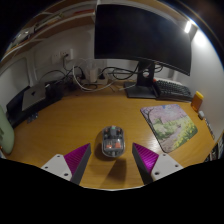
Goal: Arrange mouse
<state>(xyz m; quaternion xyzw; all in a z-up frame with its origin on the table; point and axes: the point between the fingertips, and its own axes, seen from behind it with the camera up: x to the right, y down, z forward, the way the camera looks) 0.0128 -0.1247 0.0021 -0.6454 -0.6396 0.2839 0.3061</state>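
A translucent grey mouse (111, 142) with orange parts inside lies on the wooden desk (70, 125), just ahead of my fingers and in line with the gap between them. A floral mouse pad (170, 125) lies on the desk to the right of the mouse. My gripper (111, 160) is open and empty, its magenta pads (76, 157) wide apart behind the mouse, not touching it.
A monitor (142, 38) on a stand is at the back, with a keyboard (172, 90) to its right. Cables (85, 78) and a dark device (30, 98) lie at the back left. An orange object (198, 99) stands at the far right.
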